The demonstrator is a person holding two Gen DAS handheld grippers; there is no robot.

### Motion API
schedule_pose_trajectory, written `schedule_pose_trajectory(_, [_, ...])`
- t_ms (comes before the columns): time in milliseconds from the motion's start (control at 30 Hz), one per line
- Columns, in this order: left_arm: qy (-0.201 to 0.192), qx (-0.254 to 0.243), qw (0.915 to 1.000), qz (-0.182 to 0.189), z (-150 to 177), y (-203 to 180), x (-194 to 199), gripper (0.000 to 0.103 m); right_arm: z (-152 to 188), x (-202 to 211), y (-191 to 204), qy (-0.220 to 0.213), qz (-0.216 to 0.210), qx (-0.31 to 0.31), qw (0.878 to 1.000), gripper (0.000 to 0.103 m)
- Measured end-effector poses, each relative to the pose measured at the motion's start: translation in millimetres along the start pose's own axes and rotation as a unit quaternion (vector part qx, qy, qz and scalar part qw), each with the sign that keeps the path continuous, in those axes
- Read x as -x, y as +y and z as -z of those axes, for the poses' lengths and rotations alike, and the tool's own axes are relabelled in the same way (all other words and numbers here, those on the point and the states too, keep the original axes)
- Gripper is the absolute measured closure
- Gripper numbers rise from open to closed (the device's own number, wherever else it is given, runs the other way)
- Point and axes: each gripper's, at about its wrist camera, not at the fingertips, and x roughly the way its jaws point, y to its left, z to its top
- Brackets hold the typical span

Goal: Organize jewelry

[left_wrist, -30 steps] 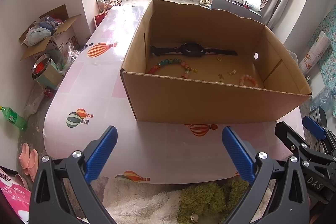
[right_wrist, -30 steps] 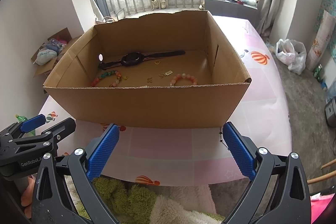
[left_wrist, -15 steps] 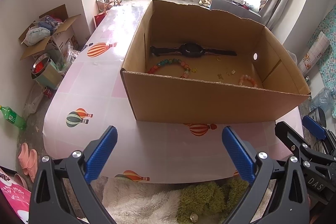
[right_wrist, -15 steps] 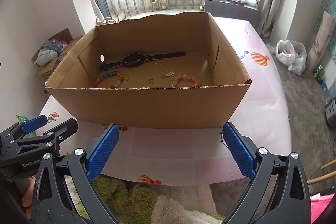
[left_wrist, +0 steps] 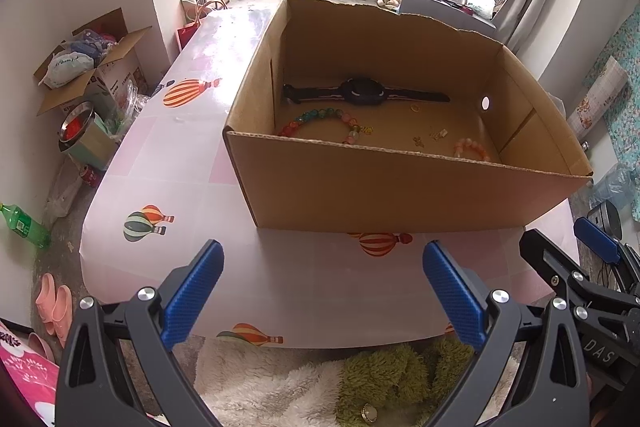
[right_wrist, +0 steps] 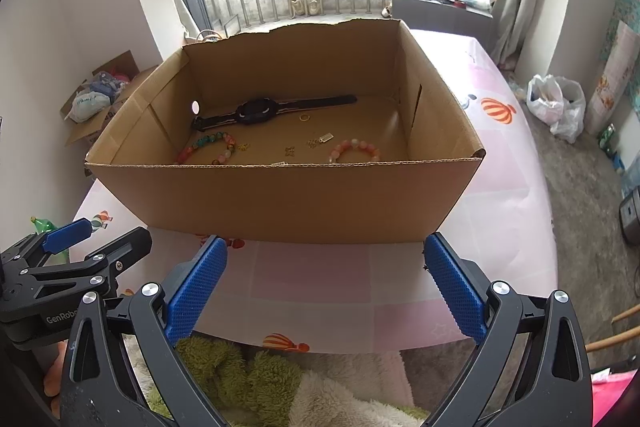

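Note:
An open cardboard box [left_wrist: 400, 195] [right_wrist: 280, 203] stands on a pink table. Inside lie a black watch [left_wrist: 362, 91] [right_wrist: 256, 111], a multicoloured bead bracelet [left_wrist: 320, 118] [right_wrist: 208, 145], a pink bead bracelet [left_wrist: 470, 149] [right_wrist: 354, 149], a gold ring [left_wrist: 416, 108] [right_wrist: 305, 117] and several small gold charms [left_wrist: 434, 135] [right_wrist: 316, 143]. My left gripper [left_wrist: 322, 287] and my right gripper [right_wrist: 326, 285] are both open and empty, held side by side at the table's near edge, in front of the box.
The pink tablecloth [left_wrist: 168, 155] with balloon prints extends left of the box and, in the right wrist view [right_wrist: 508, 187], to its right. A fluffy white and green rug [left_wrist: 320, 387] lies below the table edge. Boxes, a bottle and slippers clutter the floor at left.
The right gripper has risen slightly, so more of the box's floor shows. The left gripper has hardly moved. Both stay open.

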Motion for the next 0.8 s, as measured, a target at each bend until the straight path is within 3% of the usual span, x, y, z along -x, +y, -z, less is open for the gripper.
schedule_pose_trajectory(800, [0.003, -0.001, 1.0000, -0.001, 0.7, -0.8, -1.8, 0.006, 0.9, -3.3, -1.0, 0.004, -0.001, -0.002, 1.000, 0.008])
